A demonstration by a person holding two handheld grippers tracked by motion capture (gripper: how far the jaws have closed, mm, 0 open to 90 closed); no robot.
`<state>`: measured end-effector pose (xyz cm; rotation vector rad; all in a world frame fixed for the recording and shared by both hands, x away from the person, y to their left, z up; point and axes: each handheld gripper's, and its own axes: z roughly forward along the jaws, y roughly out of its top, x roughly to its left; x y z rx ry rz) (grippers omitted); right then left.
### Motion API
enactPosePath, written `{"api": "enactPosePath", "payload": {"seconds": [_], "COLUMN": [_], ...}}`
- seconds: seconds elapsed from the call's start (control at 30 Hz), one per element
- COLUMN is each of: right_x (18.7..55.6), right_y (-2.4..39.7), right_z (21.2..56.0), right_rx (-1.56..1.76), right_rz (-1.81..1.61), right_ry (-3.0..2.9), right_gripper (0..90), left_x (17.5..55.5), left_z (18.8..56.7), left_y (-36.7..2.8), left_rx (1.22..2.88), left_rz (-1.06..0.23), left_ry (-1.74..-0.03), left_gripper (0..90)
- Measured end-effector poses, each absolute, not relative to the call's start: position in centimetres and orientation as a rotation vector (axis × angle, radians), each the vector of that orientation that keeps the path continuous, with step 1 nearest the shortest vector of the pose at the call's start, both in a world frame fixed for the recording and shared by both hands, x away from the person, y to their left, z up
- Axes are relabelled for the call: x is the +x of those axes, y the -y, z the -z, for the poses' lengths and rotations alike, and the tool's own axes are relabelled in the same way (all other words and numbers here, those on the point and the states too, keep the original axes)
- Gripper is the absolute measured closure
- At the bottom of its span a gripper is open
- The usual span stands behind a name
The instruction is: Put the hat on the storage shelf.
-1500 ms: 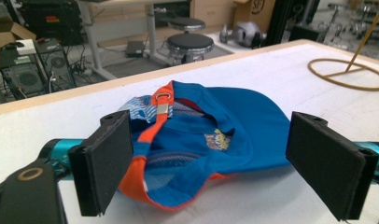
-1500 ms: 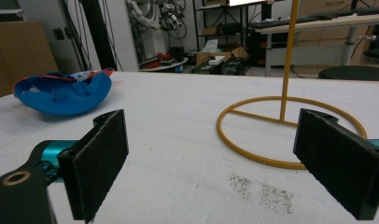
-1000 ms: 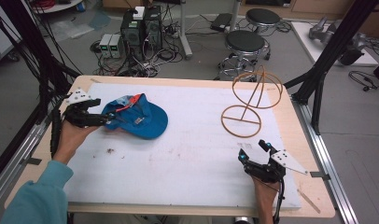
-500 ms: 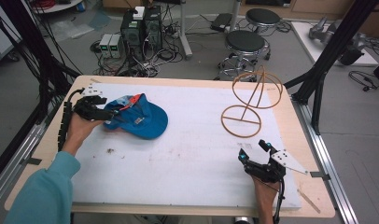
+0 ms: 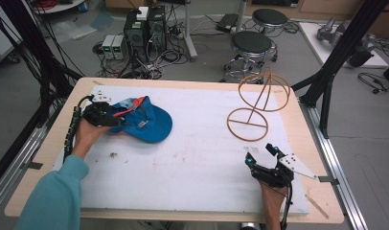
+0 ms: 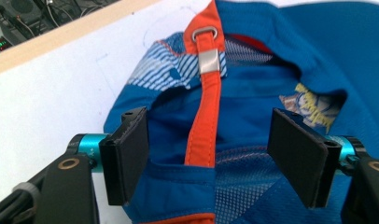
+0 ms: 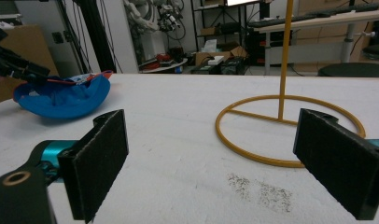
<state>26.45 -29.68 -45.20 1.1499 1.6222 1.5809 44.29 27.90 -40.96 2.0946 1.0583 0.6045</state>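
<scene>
A blue cap (image 5: 152, 127) with an orange strap lies upside down at the left of the white mat. My left gripper (image 5: 117, 117) is at its back edge. In the left gripper view the two pads (image 6: 127, 161) straddle the cap's (image 6: 253, 93) rear opening, with the orange strap (image 6: 204, 126) running between them. The jaws have just been closing, with a gap still on both sides of the fabric. My right gripper (image 5: 261, 153) rests open near the front right of the mat, nothing between its jaws (image 7: 211, 158). The cap (image 7: 61, 98) lies far off to its left.
A yellow wire stand (image 5: 259, 98) with a ring base and a hoop on top is at the back right, just beyond the right gripper (image 7: 285, 56). White foam mat (image 5: 202, 163) covers the wooden table. Stools, computers and black frame posts surround the table.
The left hand has moved away from the table's left edge and down onto the cap's back edge, and its jaws have narrowed. The right gripper has stayed still.
</scene>
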Motion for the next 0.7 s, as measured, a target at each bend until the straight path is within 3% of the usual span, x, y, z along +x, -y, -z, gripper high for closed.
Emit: {"api": "enactPosePath", "payload": {"seconds": [0.23,0.37,0.4,0.5,0.7], "right_x": [26.4,26.5,26.5,26.4,26.4], "right_y": [29.7,29.7,29.7,29.7,29.7], "right_z": [45.2,45.2,45.2,45.2,45.2], "right_rx": [1.148,1.14,1.141,1.143,1.149], "right_rz": [-1.583,-1.583,-1.584,-1.585,-1.585], "right_ry": [-1.621,-1.618,-1.617,-1.617,-1.617], "right_gripper": [9.2,9.2,9.2,9.2,9.3], "left_x": [44.6,44.6,44.6,44.6,44.1], "left_z": [41.7,42.0,42.1,42.4,43.2], "left_y": [-27.7,-27.7,-27.8,-28.0,-28.2], "left_rx": [2.119,2.116,2.12,2.12,2.123], "left_rz": [-0.617,-0.625,-0.616,-0.569,-0.601], "left_ry": [-1.063,-1.072,-1.075,-1.08,-1.075], "left_gripper": [35.0,43.9,51.7,54.1,65.8]}}
